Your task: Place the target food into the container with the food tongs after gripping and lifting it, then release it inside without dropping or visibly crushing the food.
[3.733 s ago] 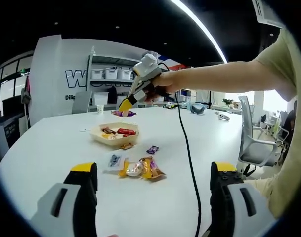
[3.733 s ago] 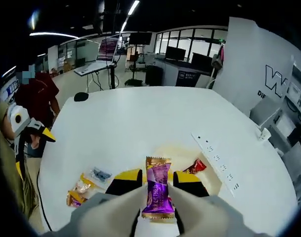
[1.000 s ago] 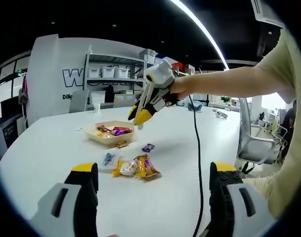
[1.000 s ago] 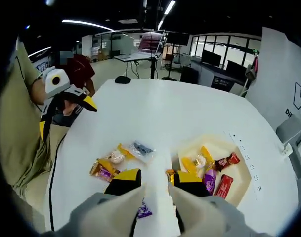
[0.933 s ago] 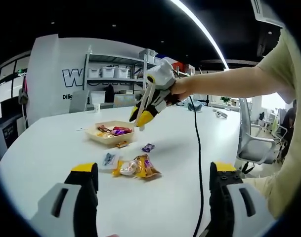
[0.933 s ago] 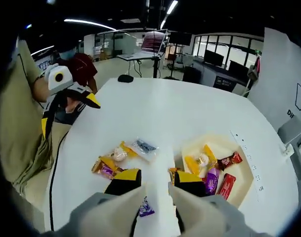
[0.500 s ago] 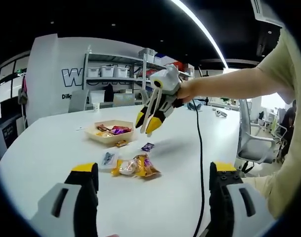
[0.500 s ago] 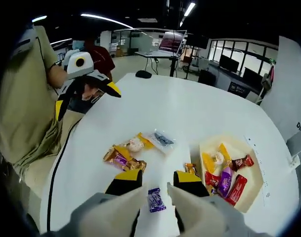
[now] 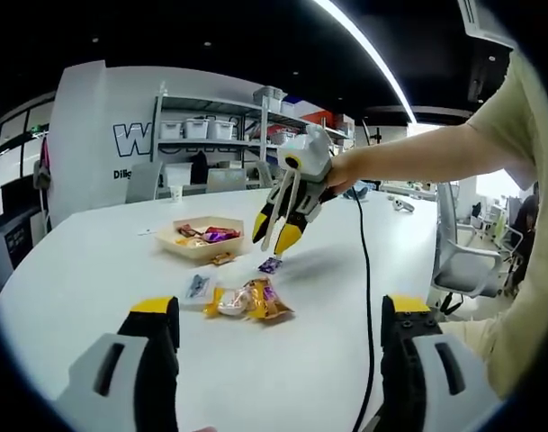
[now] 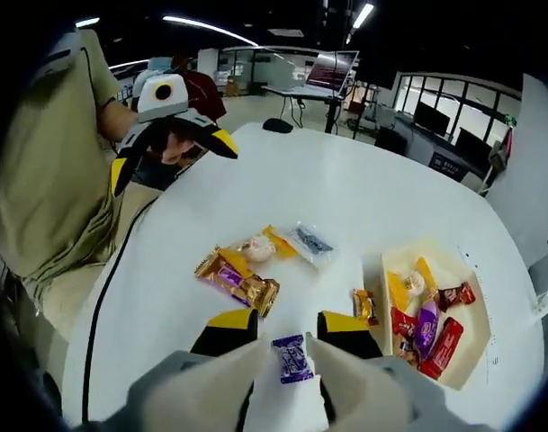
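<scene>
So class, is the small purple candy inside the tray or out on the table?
Out: the purple candy lies on the table, left of the tray.

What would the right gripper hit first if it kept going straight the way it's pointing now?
Most likely the small purple candy on the white table: it lies right between the open jaws of the right gripper, which points down at it. How much gap remains above it is unclear.

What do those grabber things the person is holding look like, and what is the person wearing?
Each grabber has two grey jaws tipped with yellow and black pads. The left gripper shows chunky grey arms with dark slots. The right gripper has a white body, and a black cable trails from it across the white table. The person wears a khaki short sleeve.
</scene>
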`<state>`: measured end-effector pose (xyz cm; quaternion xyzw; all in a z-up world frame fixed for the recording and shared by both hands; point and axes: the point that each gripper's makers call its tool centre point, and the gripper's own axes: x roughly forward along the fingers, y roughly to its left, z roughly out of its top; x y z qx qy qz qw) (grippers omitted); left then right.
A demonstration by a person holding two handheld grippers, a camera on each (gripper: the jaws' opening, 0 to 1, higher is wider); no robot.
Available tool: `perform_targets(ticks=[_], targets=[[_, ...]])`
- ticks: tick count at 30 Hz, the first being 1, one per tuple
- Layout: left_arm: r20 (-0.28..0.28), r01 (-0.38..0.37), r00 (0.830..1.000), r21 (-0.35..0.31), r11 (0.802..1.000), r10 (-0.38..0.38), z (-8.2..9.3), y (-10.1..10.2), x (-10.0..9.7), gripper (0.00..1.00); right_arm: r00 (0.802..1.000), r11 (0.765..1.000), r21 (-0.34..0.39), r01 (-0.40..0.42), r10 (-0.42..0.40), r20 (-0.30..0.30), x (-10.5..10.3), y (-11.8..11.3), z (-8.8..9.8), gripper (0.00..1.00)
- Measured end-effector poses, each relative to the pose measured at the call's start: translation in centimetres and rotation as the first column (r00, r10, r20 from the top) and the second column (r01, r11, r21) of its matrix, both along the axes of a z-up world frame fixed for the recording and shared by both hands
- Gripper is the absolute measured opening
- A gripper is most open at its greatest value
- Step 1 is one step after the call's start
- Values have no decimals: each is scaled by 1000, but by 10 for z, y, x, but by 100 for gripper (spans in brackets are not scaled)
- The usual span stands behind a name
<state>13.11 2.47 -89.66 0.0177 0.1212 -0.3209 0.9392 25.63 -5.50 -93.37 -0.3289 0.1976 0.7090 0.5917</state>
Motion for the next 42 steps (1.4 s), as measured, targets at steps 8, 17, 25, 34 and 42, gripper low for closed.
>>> perform_targets(ticks=[8, 17, 25, 34, 42], targets=[[-5, -2, 1000, -2, 1000, 2, -2, 0, 1, 91, 1000, 1000, -5, -8, 8, -2, 0, -2, -5, 22], [-9, -4, 1000, -1, 1000, 4, -3, 1, 2, 91, 1000, 1000, -16, -11, 11, -10, 1, -3, -14, 23], [-14, -5, 1000, -1, 1000, 5, -6, 1, 2, 91, 1000, 1000, -19, -8, 8, -17, 3, -4, -18, 23], [-17, -5, 1000, -1, 1000, 5, -7, 2, 3, 90, 999, 1000, -19, 1, -2, -34, 6, -4, -23, 23], [-17, -7, 1000, 0, 1000, 7, -7, 3, 4, 90, 998, 1000, -17, 21, -22, -65, 7, -4, -24, 22]])
